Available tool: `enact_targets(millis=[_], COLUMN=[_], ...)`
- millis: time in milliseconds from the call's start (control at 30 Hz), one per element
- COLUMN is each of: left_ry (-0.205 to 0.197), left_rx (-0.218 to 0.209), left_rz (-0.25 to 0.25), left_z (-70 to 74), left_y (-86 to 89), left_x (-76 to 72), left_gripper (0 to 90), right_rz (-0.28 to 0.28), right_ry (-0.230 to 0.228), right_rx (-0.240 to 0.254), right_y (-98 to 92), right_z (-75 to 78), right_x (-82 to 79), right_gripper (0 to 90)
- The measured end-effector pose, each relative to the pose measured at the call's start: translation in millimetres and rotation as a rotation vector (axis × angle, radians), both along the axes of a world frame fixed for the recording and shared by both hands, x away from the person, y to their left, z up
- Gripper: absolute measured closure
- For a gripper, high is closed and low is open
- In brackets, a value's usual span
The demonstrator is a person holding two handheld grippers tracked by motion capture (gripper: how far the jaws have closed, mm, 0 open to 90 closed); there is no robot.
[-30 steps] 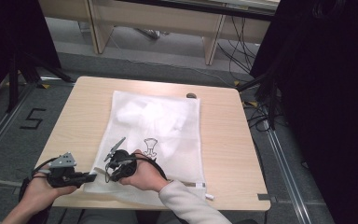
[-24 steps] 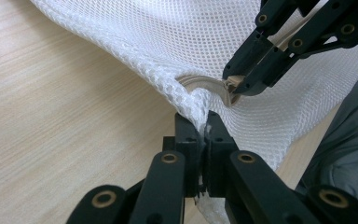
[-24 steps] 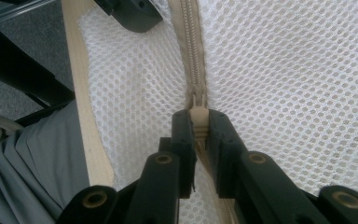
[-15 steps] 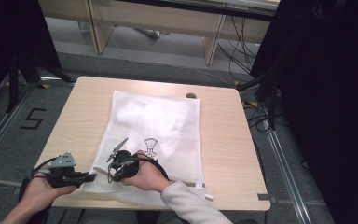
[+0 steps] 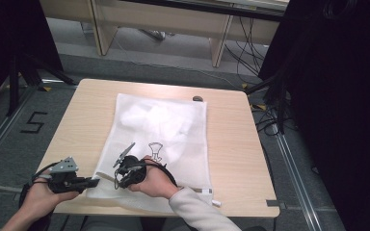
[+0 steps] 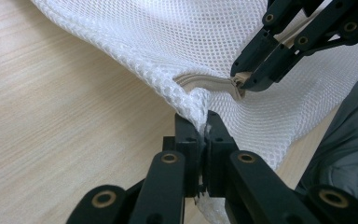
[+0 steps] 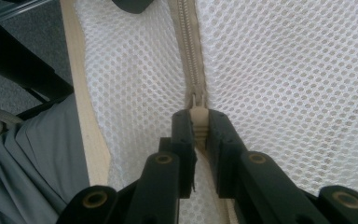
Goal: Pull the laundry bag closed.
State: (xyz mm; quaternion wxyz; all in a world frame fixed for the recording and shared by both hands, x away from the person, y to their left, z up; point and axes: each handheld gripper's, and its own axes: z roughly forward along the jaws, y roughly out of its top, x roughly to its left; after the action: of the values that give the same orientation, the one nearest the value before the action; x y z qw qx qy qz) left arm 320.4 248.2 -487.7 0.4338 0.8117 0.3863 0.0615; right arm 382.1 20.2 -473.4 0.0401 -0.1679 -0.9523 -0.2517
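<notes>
**Both grippers pinching the mesh bag at its near edge**

You are holding a white mesh bag that is lying flat on the table, stretching from the centre toward your edge at 6 o'clock. Your left gripper is sitting at the bag's corner near 7 o'clock, and in the left gripper view its jaws are clamping a fold of the mesh tight. Your right gripper is resting just beside it, toward 6 o'clock, on the bag. In the right gripper view its jaws are standing narrow, pinching the beige zipper pull, with the zipper running away toward 12 o'clock. In the left gripper view that same right gripper is showing at 1 o'clock, nipping the zipper's end. A black drawing is showing on the bag just past your right hand.
</notes>
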Motion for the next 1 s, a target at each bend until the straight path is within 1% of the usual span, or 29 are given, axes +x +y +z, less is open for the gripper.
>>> enact_targets(millis=[67, 100, 167, 267, 367, 400, 433, 467, 500, 533, 567, 600, 633, 700, 733, 800, 900, 933, 967, 1000], left_ry=[0.0, 0.002, -0.019, -0.015, -0.014, -0.012, -0.014, -0.015, -0.015, 0.001, -0.001, -0.001, -0.004, 0.0, 0.013, 0.012, -0.005, -0.007, -0.005, -0.018], left_rx=[0.006, 0.008, -0.012, -0.002, 0.0, -0.004, -0.004, 0.0, 0.0, 0.012, 0.013, 0.016, 0.003, 0.01, 0.001, 0.004, 0.008, 0.013, 0.021, 0.01], left_rz=[-0.002, -0.003, 0.016, 0.01, 0.012, 0.013, 0.014, 0.013, 0.013, 0.003, 0.008, 0.01, 0.009, 0.001, 0.013, 0.009, -0.003, -0.003, -0.007, 0.003], left_z=[0.0, 0.0, -2.0, -1.6, -1.8, -2.0, -2.1, -2.1, -2.2, -1.3, -1.6, -1.6, -2.6, -2.3, -2.7, -2.6, -2.6, -2.4, -1.7, -2.7], left_y=[0.6, 0.7, -1.2, -0.3, 0.0, -0.6, -1.0, -1.0, -0.9, 0.2, -0.1, -0.1, -0.4, 0.2, -0.6, -0.2, -0.1, -0.3, -0.3, -1.4], left_x=[0.1, 0.1, -0.4, -0.4, -0.3, -0.3, -0.3, -0.1, -0.1, 0.3, 0.2, 0.2, 0.3, 0.9, 0.4, 0.5, 0.9, 0.7, 0.6, 0.2], left_gripper=[86.1, 86.1, 86.1, 86.1, 86.1, 86.1, 86.1, 86.1, 86.1, 86.1, 86.1, 86.1, 86.1, 86.1, 86.1, 86.1, 86.1, 86.1, 86.1, 86.1], right_rz=[0.006, -0.005, 0.006, 0.004, 0.007, 0.004, 0.007, -0.006, -0.004, -0.005, -0.011, -0.021, -0.023, -0.014, -0.009, -0.014, -0.019, -0.016, -0.013, -0.014], right_ry=[-0.001, -0.001, 0.0, 0.003, -0.008, 0.001, 0.0, -0.001, -0.002, 0.002, 0.009, 0.004, 0.008, 0.007, 0.005, 0.008, 0.008, 0.011, 0.004, 0.002], right_rx=[0.005, 0.003, 0.005, 0.003, 0.003, 0.003, 0.007, 0.007, 0.001, -0.001, 0.001, 0.0, -0.001, 0.0, 0.001, 0.0, -0.003, -0.001, -0.001, -0.004], right_y=[-0.5, -0.7, -1.4, -1.8, -4.1, -4.9, -6.4, -6.8, -7.8, -8.4, -8.8, -8.6, -8.7, -8.3, -8.2, -8.3, -8.7, -9.0, -9.1, -9.7], right_z=[0.4, 0.6, 0.2, 0.0, 0.5, 1.0, 1.3, 1.3, 1.4, 1.4, 1.1, 0.6, 0.4, -0.2, -0.4, -0.2, 0.5, 0.9, 0.7, 1.5], right_x=[0.0, -0.4, 0.2, -0.2, 0.4, 0.0, 0.5, 0.0, 0.2, 0.3, 0.1, 0.1, 0.0, 0.4, 0.7, 0.4, 0.2, 0.0, 0.2, -0.2], right_gripper=[82.4, 82.4, 82.4, 82.4, 82.4, 82.4, 82.4, 82.4, 82.4, 82.4, 82.4, 82.4, 82.4, 82.4, 82.4, 82.4, 82.4, 82.4, 82.4, 82.4])
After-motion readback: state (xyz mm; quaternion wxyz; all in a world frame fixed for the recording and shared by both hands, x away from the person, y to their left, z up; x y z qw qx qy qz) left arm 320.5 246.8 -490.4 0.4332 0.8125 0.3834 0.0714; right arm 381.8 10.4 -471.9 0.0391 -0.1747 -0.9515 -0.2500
